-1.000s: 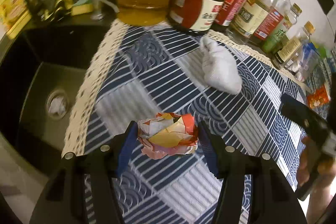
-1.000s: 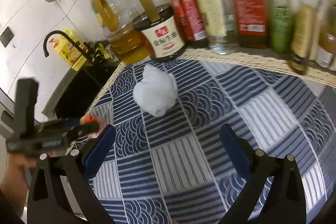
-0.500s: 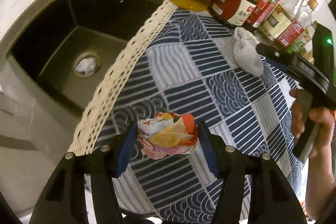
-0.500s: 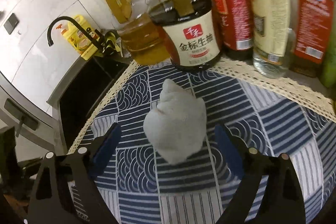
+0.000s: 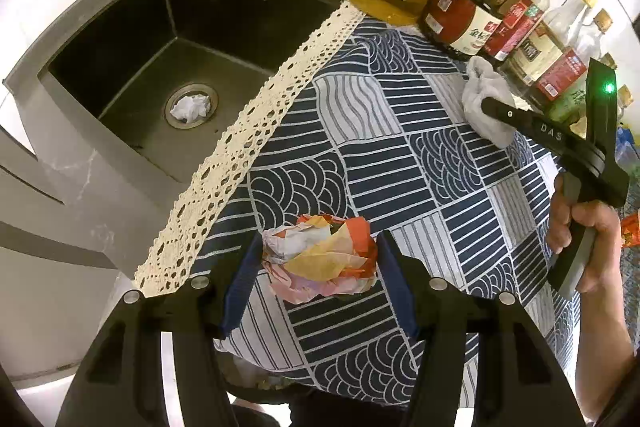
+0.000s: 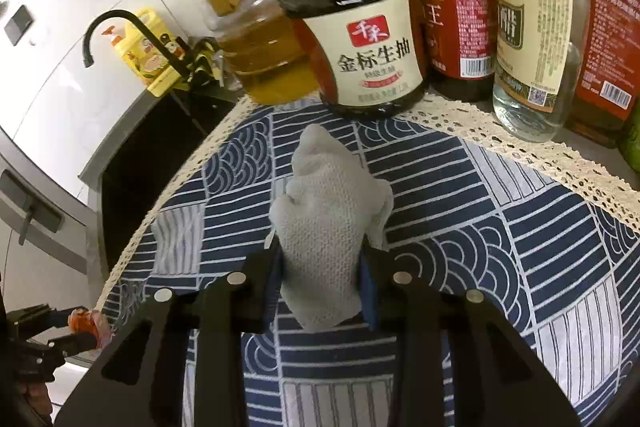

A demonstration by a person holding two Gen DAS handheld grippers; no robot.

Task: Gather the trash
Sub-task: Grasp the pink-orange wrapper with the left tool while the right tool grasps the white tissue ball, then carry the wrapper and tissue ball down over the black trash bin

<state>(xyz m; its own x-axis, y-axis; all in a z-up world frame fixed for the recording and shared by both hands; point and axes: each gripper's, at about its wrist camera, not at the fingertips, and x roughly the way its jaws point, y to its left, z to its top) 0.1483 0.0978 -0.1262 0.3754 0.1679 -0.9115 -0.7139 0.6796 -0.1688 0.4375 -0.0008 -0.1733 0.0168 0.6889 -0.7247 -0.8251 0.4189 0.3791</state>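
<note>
A crumpled red, yellow and white wrapper [image 5: 320, 259] hangs over the patterned tablecloth [image 5: 400, 155], and my left gripper [image 5: 318, 247] is shut on it near the cloth's lace edge. A white paper-towel wad [image 6: 328, 211] lies on the cloth in front of the soy sauce jug [image 6: 372, 59]. My right gripper [image 6: 320, 259] has its jaws closing on this wad, and both blue pads press its sides. The left wrist view shows the white wad [image 5: 480, 95] and a hand on the right gripper's handle [image 5: 580, 227]. The held wrapper [image 6: 82, 319] appears at the lower left of the right wrist view.
A black sink [image 5: 120, 67] lies left of the cloth, with a white paper scrap [image 5: 191, 107] in its drain. Oil, sauce and vinegar bottles [image 6: 528, 39] line the back of the counter. A black faucet [image 6: 120, 27] and a yellow detergent bottle [image 6: 148, 55] stand behind the sink.
My right gripper came up to the white wad and closed its jaws on it. My left gripper carried the wrapper toward the cloth's near edge by the sink.
</note>
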